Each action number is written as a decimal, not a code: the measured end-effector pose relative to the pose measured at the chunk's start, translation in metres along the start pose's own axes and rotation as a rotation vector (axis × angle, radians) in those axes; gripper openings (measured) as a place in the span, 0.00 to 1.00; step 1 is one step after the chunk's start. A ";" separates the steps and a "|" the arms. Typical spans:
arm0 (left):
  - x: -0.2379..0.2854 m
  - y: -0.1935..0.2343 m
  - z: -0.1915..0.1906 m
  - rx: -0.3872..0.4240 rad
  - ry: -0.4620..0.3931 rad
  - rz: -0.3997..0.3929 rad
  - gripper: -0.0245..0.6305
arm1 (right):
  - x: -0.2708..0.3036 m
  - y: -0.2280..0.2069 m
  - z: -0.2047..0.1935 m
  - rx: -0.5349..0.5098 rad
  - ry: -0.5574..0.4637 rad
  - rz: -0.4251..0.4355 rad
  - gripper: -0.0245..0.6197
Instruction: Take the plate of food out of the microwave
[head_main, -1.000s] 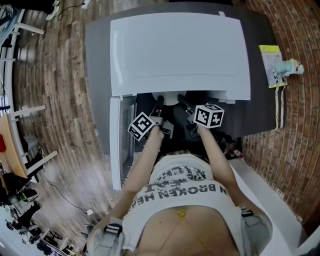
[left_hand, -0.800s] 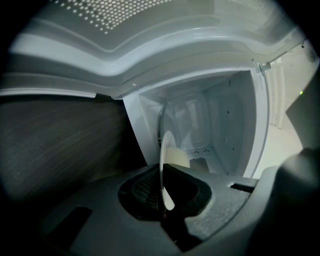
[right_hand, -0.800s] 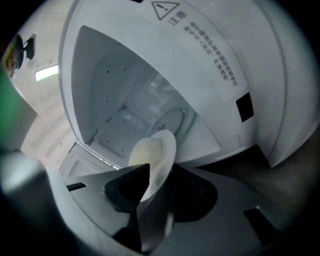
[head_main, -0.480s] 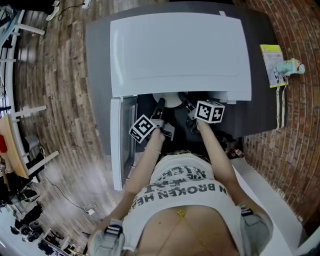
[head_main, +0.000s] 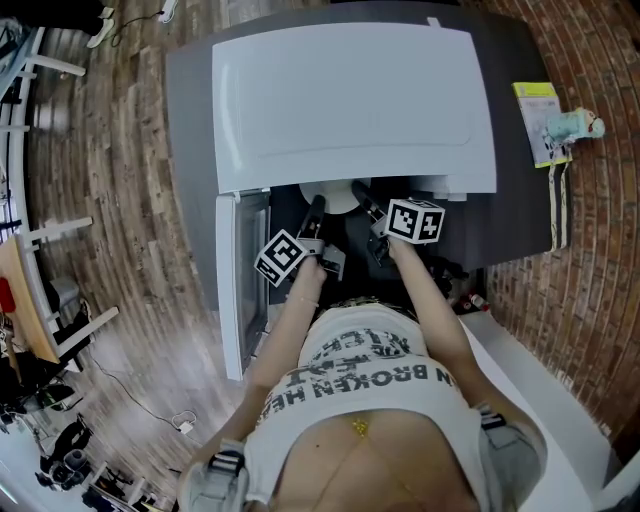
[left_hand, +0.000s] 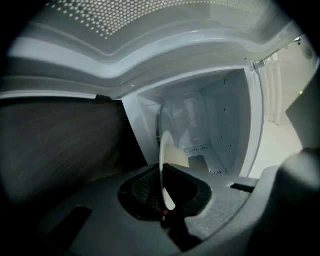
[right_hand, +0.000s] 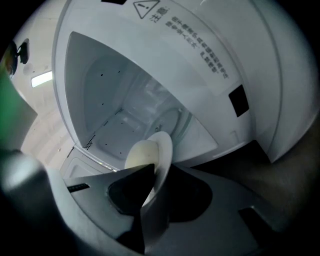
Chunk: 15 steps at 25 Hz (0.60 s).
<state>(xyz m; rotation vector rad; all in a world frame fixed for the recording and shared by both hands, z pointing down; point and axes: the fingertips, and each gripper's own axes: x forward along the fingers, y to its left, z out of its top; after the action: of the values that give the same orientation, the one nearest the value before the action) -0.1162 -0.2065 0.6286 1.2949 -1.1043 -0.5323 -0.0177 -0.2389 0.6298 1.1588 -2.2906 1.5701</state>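
A white plate (head_main: 335, 198) with a pale cream piece of food (right_hand: 140, 152) sits at the mouth of the open white microwave (head_main: 350, 100). My left gripper (head_main: 318, 203) reaches in from the left. In the left gripper view the plate's rim (left_hand: 162, 170) stands edge-on between its jaws, which are shut on it. My right gripper (head_main: 357, 190) comes in from the right. Its jaws have just been closing, and they now pinch the plate's rim (right_hand: 161, 160) between them. The microwave's top hides most of the plate in the head view.
The microwave door (head_main: 240, 290) hangs open to the left. The oven stands on a grey table (head_main: 190, 150) beside a brick wall (head_main: 600, 250). A yellow card and a small teal thing (head_main: 560, 125) lie at the table's right edge.
Both grippers stay at the microwave's mouth on either side of the plate. The head view has shifted slightly. I see no movement of the plate.
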 end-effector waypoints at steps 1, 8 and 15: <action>0.000 -0.001 0.001 0.002 -0.001 -0.002 0.07 | 0.000 0.001 0.000 -0.003 -0.002 0.000 0.17; -0.005 -0.003 -0.004 0.014 0.001 -0.007 0.07 | -0.007 0.001 -0.004 -0.011 -0.002 -0.010 0.17; -0.011 -0.011 -0.006 0.036 -0.014 -0.025 0.07 | -0.014 0.008 -0.001 -0.026 -0.010 0.011 0.17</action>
<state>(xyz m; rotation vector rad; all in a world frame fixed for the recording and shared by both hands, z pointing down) -0.1125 -0.1971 0.6155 1.3390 -1.1156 -0.5431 -0.0135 -0.2299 0.6177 1.1525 -2.3201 1.5374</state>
